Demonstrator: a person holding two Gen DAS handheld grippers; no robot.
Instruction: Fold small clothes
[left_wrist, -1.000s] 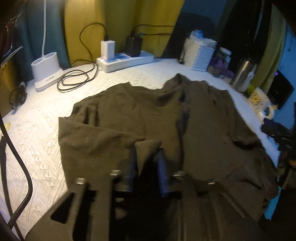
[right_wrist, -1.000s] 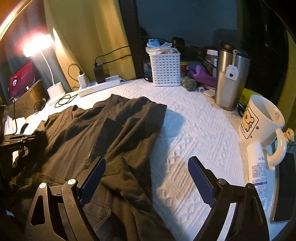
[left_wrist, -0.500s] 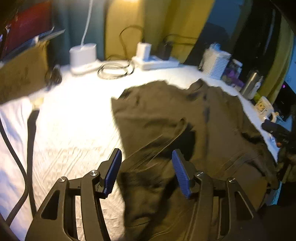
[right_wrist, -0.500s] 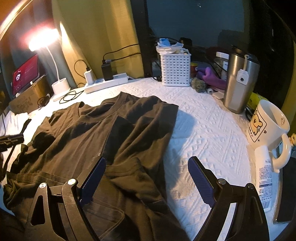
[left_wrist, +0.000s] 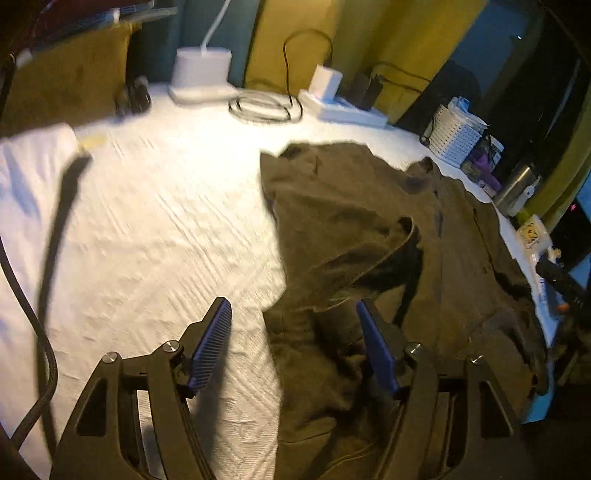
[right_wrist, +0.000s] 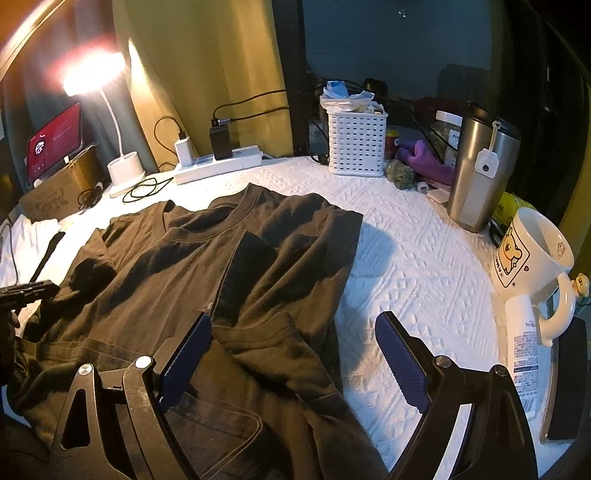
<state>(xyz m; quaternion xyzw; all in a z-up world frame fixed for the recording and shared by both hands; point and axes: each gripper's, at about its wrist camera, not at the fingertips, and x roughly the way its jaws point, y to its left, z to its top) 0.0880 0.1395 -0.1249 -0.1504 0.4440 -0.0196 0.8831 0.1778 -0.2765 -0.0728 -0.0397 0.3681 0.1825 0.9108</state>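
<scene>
On the white-covered desk (right_wrist: 413, 258), a dark T-shirt (right_wrist: 229, 280) lies partly folded, its hem at the near edge, its collar toward the power strip (right_wrist: 218, 164) at the far edge; the left gripper (left_wrist: 295, 347) gapes empty over the shirt's left edge; the right gripper (right_wrist: 291, 354) spreads wide, empty, above a folded sleeve; a mug (right_wrist: 532, 254) stands at the right edge.

Dark brown shirt (right_wrist: 229, 280), white textured cloth (right_wrist: 413, 266)

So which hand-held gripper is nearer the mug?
Right. The right hand-held gripper is open over the shirt's right edge, with the mug just beyond it. The left hand-held gripper is open at the shirt's far side.
</scene>
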